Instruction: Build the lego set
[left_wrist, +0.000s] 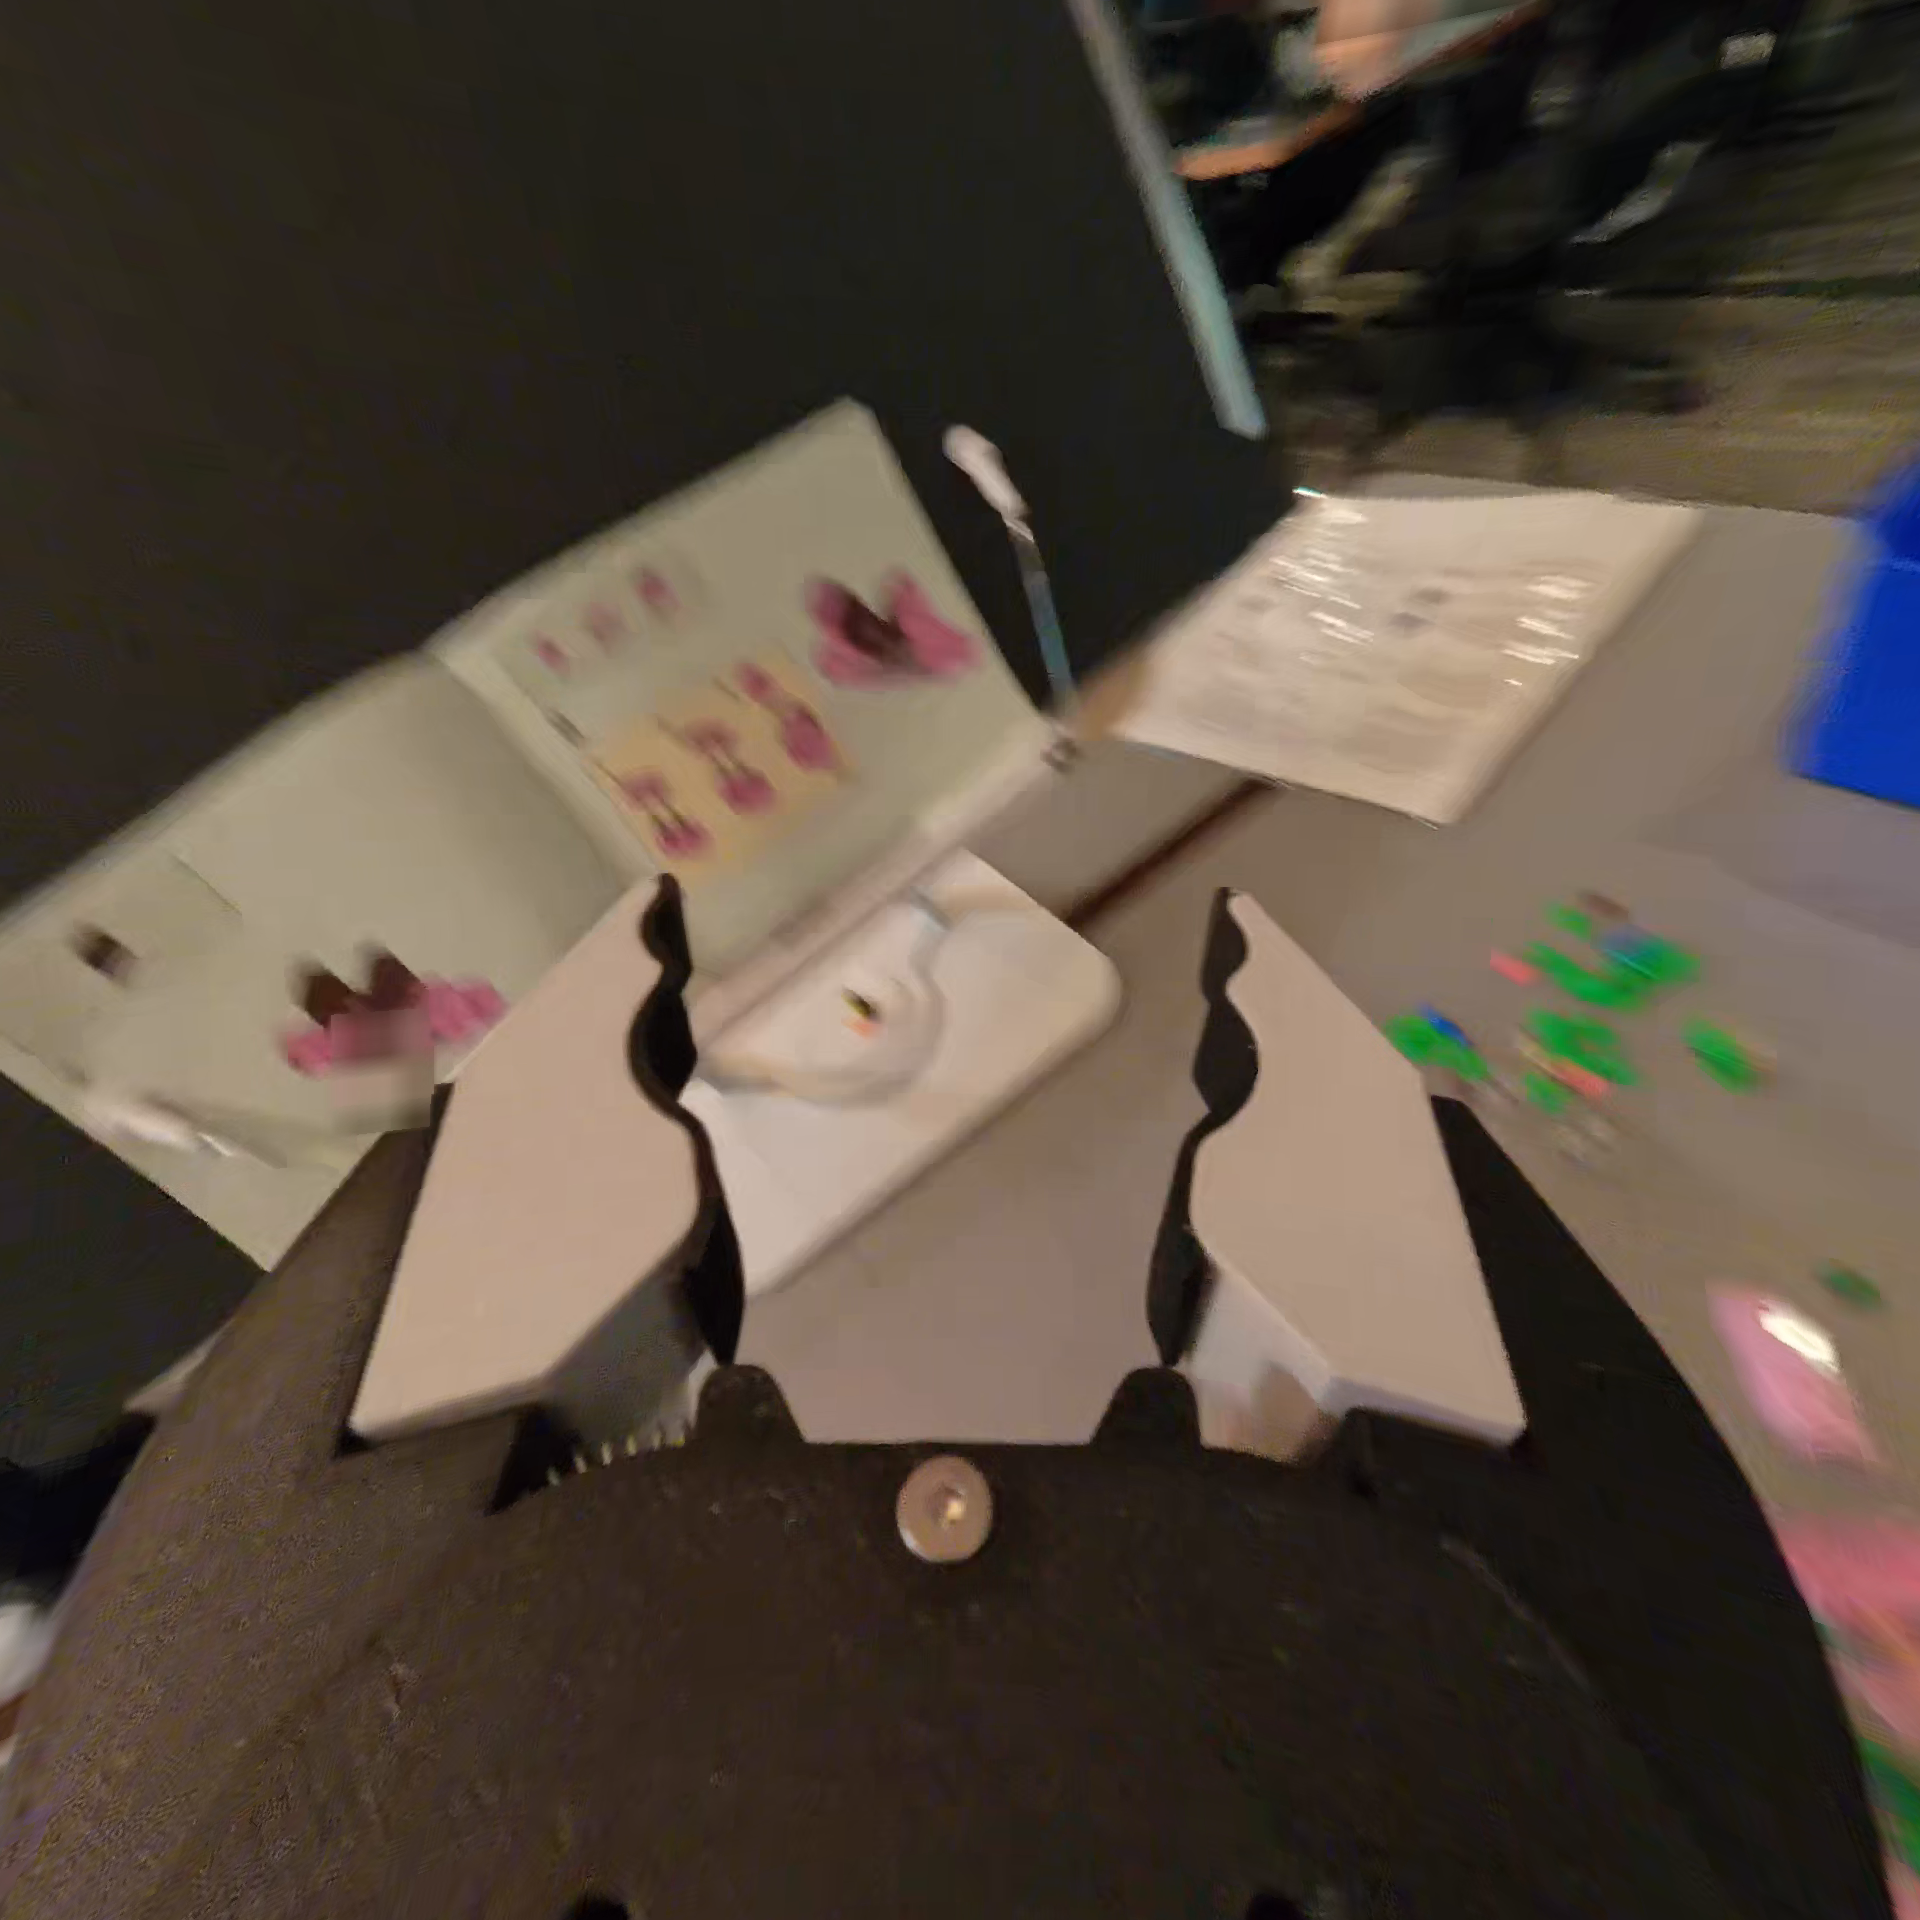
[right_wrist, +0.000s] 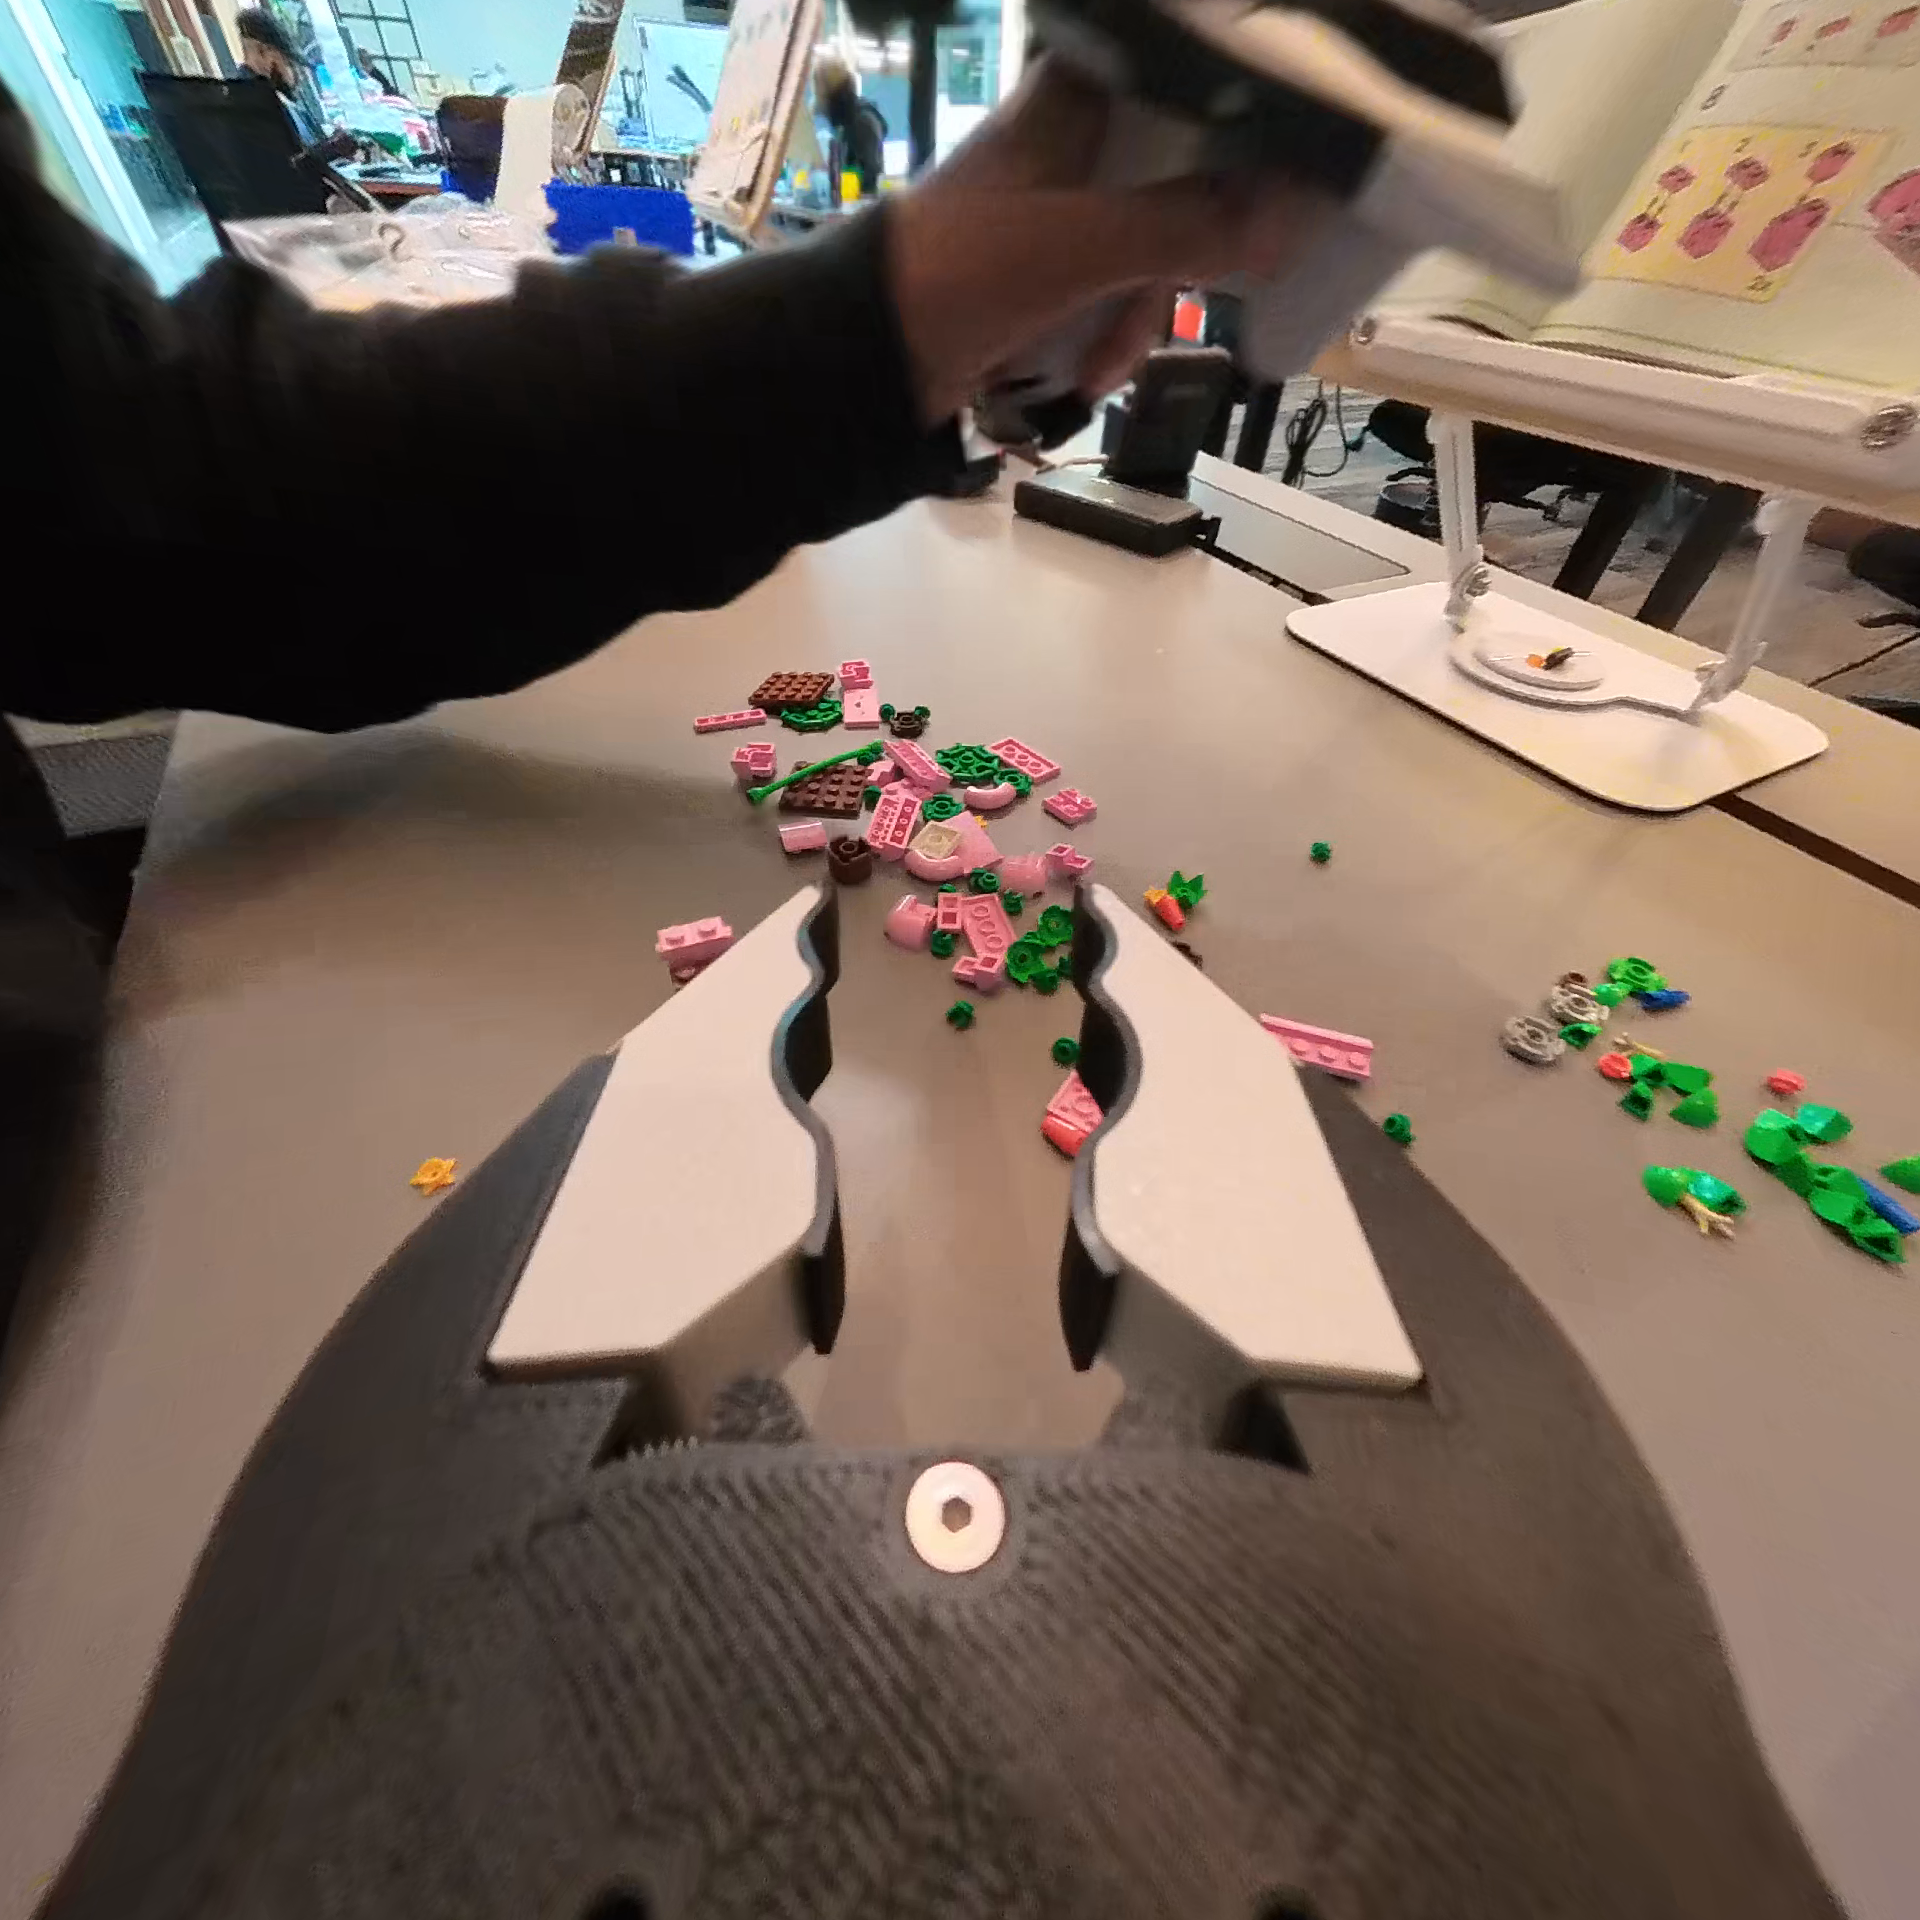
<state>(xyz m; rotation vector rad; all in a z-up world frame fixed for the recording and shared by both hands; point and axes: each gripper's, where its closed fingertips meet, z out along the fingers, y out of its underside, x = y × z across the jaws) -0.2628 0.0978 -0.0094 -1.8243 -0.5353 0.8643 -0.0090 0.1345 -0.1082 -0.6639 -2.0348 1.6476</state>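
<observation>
Grey table (right_wrist: 436, 935) fills most of what we see, with a busy workshop blurred behind it. Our right gripper (right_wrist: 951, 914) hangs just above the surface, its white fingers (right_wrist: 665, 1143) parted by a moderate gap with nothing between them; its tips sit at the near edge of a pile of pink, green and brown bricks (right_wrist: 904, 810). A second, mostly green scatter (right_wrist: 1766, 1132) lies well apart to the right. Across the top reaches a dark sleeve (right_wrist: 416, 468), the hand (right_wrist: 1060, 239) blurred around the other tool. Our left gripper (left_wrist: 940, 935) is spread wide and empty, raised and aimed at the white stand (left_wrist: 935, 1029); the picture is smeared. On that stand rests the open instruction booklet (left_wrist: 623, 769), pages showing pink flower shapes. Beside it lies a plastic-sleeved sheet (left_wrist: 1382, 644), and a blue bin (left_wrist: 1860, 665) sits at the right edge.
</observation>
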